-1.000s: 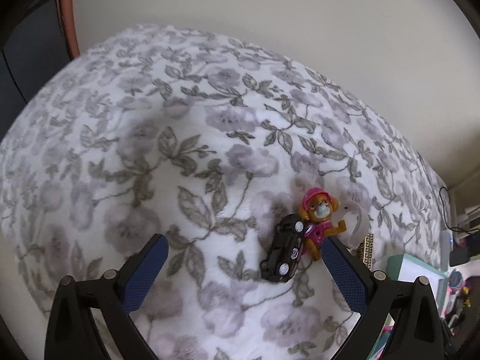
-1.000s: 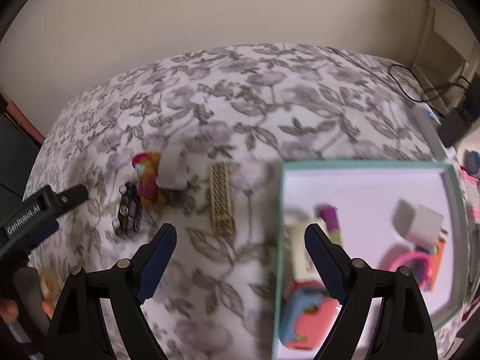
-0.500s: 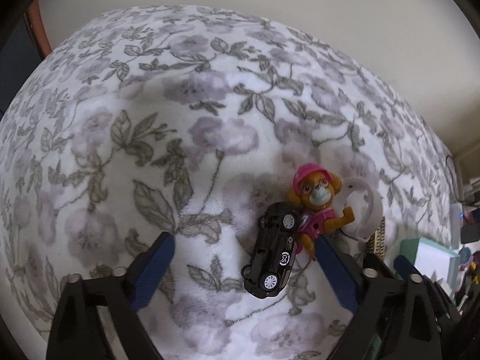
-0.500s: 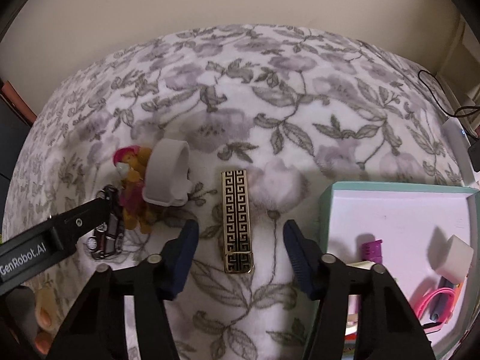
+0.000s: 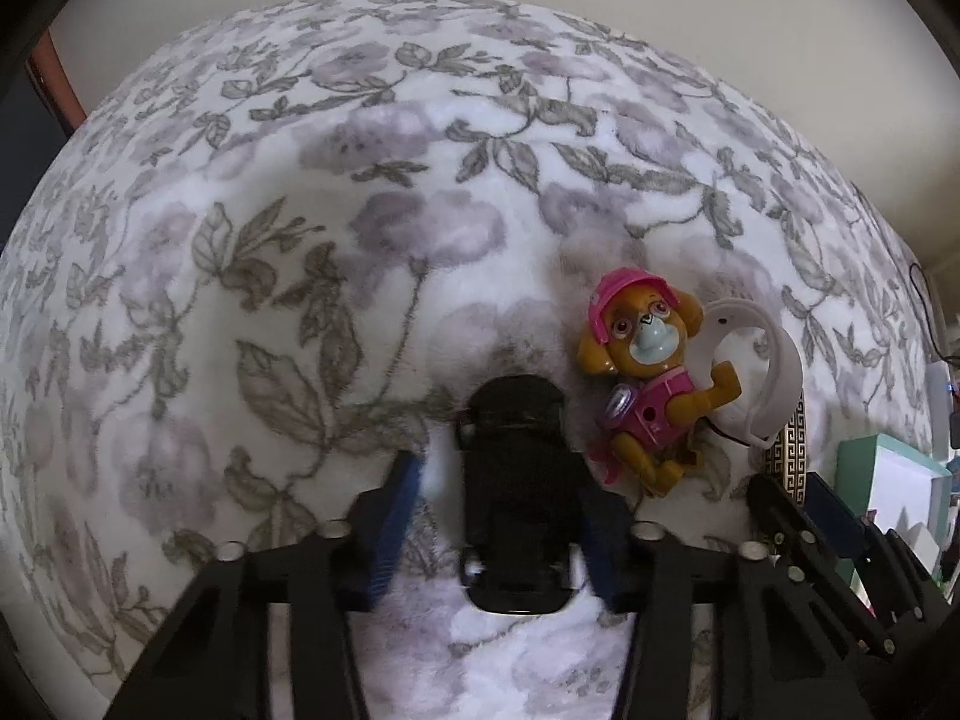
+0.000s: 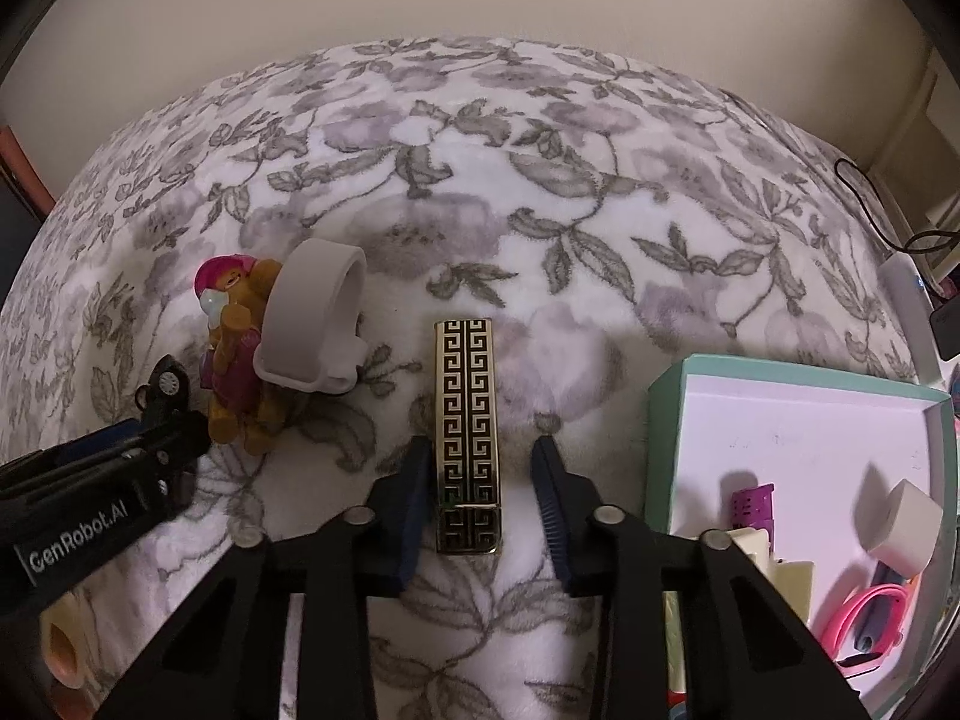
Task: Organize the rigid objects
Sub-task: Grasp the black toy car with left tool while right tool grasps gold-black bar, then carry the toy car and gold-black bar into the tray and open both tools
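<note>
A black toy car (image 5: 513, 420) lies on the floral blanket between the fingers of my left gripper (image 5: 503, 471). The jaws are narrowed around it, with a strip of blanket still showing on the car's left side. Right of the car lie a pink-and-orange pup figure (image 5: 645, 372) and a white wristband (image 5: 774, 384). In the right wrist view my right gripper (image 6: 481, 444) straddles the near end of a gold-and-black patterned box (image 6: 467, 396). A gap shows on that box's right side. The pup figure (image 6: 237, 348) and the wristband (image 6: 315, 324) lie to its left.
A teal box (image 6: 660, 396) with a white inside sits at the right and holds several small items, among them a pink band (image 6: 864, 612) and a white cube (image 6: 903, 531). Cables and a charger lie at the bed's far right edge. A wall runs behind the bed.
Both grippers moved forward and down and their jaws narrowed. The left now brackets the black car, and the right brackets the patterned box.
</note>
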The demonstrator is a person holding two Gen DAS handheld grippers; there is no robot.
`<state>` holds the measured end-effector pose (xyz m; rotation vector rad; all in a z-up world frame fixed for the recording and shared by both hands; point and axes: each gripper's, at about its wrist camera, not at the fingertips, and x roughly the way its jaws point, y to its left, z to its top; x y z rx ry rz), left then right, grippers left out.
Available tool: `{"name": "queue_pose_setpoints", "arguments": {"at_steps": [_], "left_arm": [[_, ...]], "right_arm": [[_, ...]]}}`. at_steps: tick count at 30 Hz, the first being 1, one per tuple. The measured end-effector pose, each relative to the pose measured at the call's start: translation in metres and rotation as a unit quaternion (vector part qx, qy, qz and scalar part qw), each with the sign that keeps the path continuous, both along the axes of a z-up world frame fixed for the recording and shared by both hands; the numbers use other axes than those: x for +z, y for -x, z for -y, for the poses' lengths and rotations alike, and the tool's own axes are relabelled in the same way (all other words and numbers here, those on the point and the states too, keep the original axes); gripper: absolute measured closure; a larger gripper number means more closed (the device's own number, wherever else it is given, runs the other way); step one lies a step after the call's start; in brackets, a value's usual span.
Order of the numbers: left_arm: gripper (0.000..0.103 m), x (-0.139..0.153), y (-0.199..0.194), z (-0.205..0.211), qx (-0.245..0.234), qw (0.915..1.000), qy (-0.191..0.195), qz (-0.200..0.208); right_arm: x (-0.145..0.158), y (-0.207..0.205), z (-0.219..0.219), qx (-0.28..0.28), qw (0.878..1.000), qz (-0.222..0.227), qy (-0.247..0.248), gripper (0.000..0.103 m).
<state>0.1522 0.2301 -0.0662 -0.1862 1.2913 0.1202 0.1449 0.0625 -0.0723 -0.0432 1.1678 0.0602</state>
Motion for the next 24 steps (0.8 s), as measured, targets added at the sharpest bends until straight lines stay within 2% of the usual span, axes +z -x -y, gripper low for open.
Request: {"name": "queue_pose_setpoints", "arguments": {"at_steps": [1,3,9,16,24], "left_arm": [[0.063,-0.001,0.001,0.001,0.000,1.0000,-0.002,0.000],[0.068,0.001,0.002,0.001,0.000,1.0000,0.002,0.000],[0.068,0.011,0.007,0.001,-0.001,0.9998,0.017,0.007],[0.068,0.045,0.019,0.005,-0.005,0.9990,0.020,0.039],[0.068,0.076,0.032,0.041,-0.036,0.9964,0.026,0.073]], "right_arm": [[0.001,0.000,0.000,0.001,1.000,-0.001,-0.002,0.078],[0.002,0.000,0.000,0.003,1.000,-0.003,-0.004,0.082],[0.009,0.008,0.002,-0.002,1.000,-0.010,-0.017,0.082],[0.041,0.025,0.009,-0.009,0.999,0.007,-0.036,0.082],[0.062,0.050,0.039,-0.034,0.999,0.012,-0.038,0.082]]}}
